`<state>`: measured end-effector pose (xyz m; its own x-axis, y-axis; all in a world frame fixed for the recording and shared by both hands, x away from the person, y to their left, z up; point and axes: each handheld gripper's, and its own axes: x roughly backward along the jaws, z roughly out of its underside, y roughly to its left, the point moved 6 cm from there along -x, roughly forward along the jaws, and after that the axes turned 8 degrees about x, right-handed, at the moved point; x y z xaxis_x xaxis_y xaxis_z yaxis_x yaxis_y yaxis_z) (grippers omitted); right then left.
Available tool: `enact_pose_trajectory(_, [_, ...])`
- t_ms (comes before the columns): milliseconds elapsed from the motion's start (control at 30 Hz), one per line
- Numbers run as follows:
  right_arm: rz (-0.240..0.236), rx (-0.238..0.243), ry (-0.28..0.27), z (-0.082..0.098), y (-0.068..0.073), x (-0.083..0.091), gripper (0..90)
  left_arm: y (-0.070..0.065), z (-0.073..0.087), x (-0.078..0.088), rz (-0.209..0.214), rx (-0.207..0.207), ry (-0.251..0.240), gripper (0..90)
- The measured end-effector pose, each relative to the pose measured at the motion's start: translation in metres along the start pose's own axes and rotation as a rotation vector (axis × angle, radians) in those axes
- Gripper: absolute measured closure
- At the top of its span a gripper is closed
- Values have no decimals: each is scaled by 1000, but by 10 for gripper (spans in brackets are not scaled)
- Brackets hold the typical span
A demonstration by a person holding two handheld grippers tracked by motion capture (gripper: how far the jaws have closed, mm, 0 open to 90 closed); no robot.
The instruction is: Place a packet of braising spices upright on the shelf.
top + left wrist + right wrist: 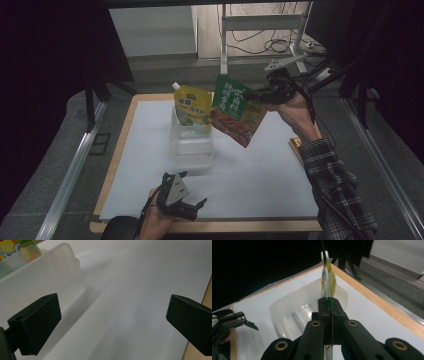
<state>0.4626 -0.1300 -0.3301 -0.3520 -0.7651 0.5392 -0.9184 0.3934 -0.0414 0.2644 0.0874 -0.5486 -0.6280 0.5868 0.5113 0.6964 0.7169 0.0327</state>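
A green and red pouch hangs tilted in the air over the table, just right of a clear plastic bin. My right gripper is shut on the pouch's upper right edge; in the right gripper view the pouch shows edge-on between the pressed jaws. A yellow spouted pouch stands upright in the bin's far end. My left gripper rests low near the table's front edge, jaws wide apart with nothing between them, the bin wall to its left.
A white sheet covers the wooden table. A small red and yellow thing lies at the right table edge under my forearm. A metal stand with cables rises behind the table. Dark panels flank both sides.
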Motion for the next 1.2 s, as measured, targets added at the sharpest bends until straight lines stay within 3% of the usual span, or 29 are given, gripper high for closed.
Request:
enact_pose_trajectory(667, [-67,33,-16,-25,9,-41,892,-1,-1,1,10,21,-9,0])
enact_pose_trajectory(867, [-92,42,-16,-32,13,-55,893,-1,0,1,6,-8,10,0])
enact_pose_trajectory(1200, [-117,57,-14,-42,17,-78,892,-1,0,1,7,-9,9,0])
